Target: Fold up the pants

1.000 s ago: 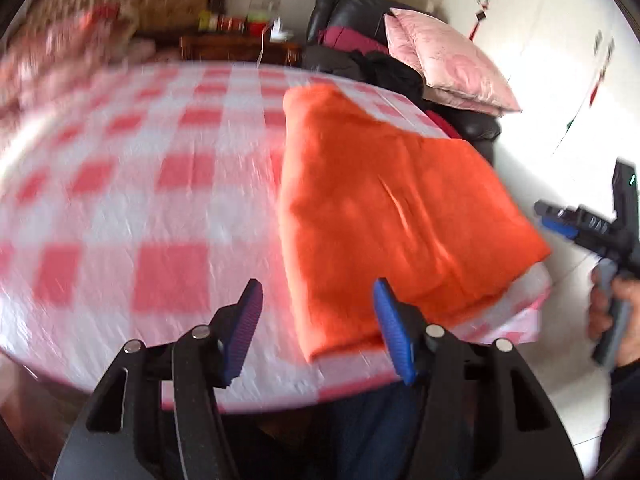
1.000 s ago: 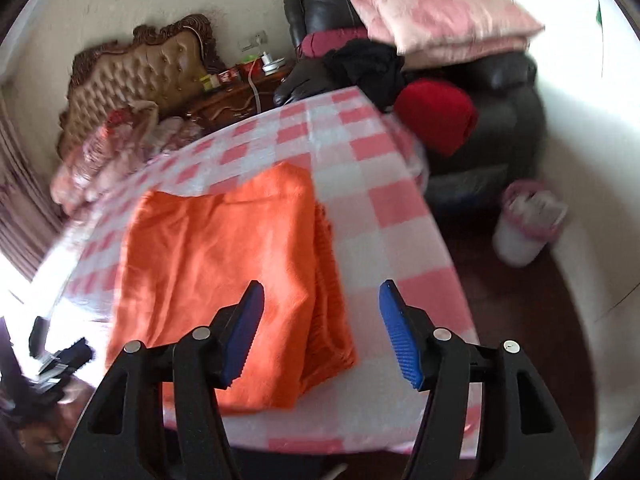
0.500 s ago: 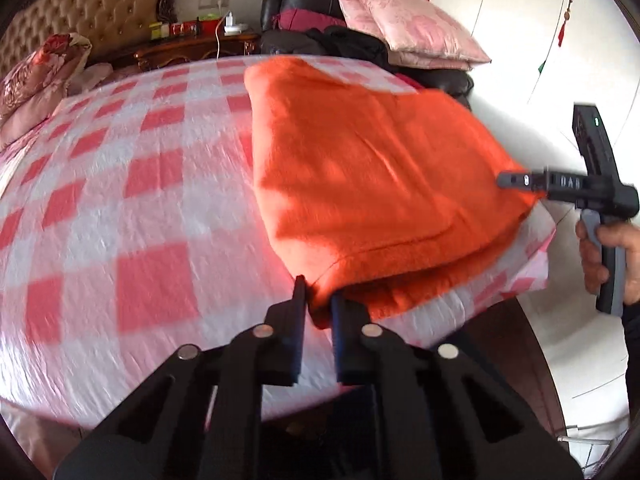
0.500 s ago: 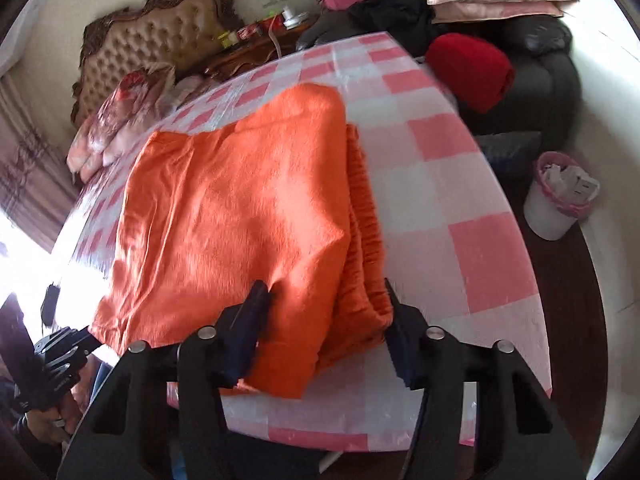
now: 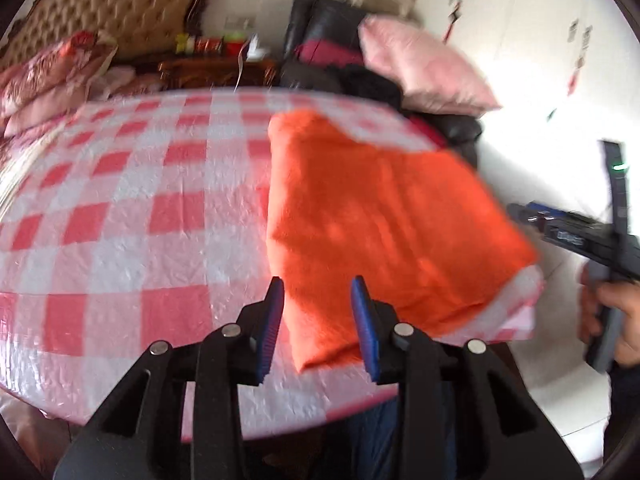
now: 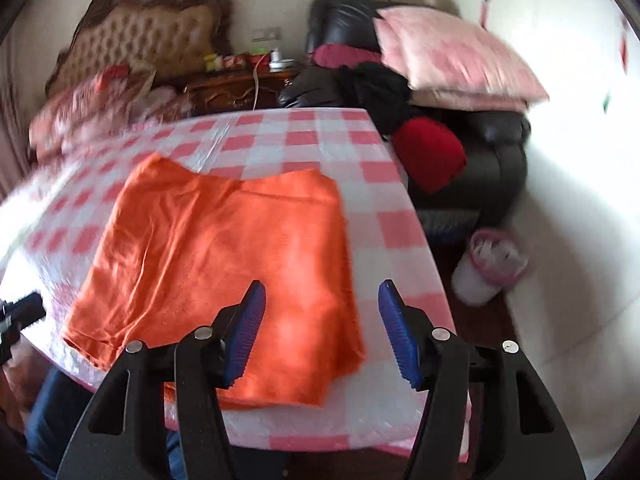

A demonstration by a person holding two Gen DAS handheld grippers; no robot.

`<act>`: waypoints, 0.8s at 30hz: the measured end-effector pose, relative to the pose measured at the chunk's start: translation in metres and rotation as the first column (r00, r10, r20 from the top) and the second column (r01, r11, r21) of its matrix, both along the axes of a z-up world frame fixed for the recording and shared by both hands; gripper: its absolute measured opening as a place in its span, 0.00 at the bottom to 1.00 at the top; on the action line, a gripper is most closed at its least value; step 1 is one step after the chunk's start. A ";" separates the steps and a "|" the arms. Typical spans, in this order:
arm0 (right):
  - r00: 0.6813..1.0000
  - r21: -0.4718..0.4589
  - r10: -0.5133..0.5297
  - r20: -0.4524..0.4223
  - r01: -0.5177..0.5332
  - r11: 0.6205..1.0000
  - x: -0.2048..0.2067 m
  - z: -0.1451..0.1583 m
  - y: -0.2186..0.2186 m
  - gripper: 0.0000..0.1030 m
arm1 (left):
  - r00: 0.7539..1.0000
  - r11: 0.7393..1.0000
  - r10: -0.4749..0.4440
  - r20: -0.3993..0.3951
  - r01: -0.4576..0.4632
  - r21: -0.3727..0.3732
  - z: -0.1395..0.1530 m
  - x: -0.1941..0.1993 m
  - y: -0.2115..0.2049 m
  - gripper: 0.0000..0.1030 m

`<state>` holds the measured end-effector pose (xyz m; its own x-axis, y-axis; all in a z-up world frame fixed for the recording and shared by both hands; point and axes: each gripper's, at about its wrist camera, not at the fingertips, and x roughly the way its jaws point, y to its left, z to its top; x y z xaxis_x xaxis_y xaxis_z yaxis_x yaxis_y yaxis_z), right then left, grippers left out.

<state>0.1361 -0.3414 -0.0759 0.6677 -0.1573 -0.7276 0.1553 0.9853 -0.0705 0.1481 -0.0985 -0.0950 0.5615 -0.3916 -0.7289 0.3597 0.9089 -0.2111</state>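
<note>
Orange folded pants (image 5: 380, 216) lie flat on the red-and-white checked table (image 5: 120, 240). My left gripper (image 5: 316, 280) hovers just over their near left corner. Its jaws are opening, and the cloth shows between the blue pads without being pressed. In the right wrist view the pants (image 6: 224, 248) spread toward the left, and my right gripper (image 6: 322, 284) hangs over their near right corner. Its jaws are opening too, with nothing pinched. The right gripper (image 5: 568, 232) also shows at the right edge of the left view, held by a hand (image 5: 616, 312).
A black sofa (image 6: 496, 160) with pink pillows (image 6: 452, 60) and a red cushion (image 6: 428, 152) stands behind the table's right end. A pink-rimmed bin (image 6: 488, 268) sits on the floor. A tufted headboard (image 5: 108, 8) and a wooden nightstand (image 5: 216, 72) are at the back.
My left gripper was shut on the pants' near corner half a second ago; it has let go and pulled back. My right gripper has also widened and drawn away from the folded edge.
</note>
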 end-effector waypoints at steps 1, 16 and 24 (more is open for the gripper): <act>1.000 -0.004 -0.007 -0.021 0.006 1.000 0.004 -0.006 0.004 0.57 | 1.000 1.000 0.007 -0.026 -0.007 -0.012 -0.006 0.006 -0.002 0.33; 0.996 -0.094 -0.070 -0.062 0.064 0.994 0.026 -0.016 0.016 0.61 | 0.995 0.990 -0.093 0.041 0.088 0.113 0.020 0.091 -0.055 0.30; 0.994 -0.129 -0.064 -0.091 0.052 0.990 0.061 -0.024 0.011 0.61 | 0.995 0.977 -0.089 -0.051 0.097 0.192 -0.006 0.172 -0.097 0.29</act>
<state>0.1973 -0.3309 -0.0996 0.5842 -0.2885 -0.7586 0.1984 0.9571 -0.2112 0.3205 -0.1952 -0.1015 0.4964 -0.2897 -0.8183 0.4393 0.8969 -0.0510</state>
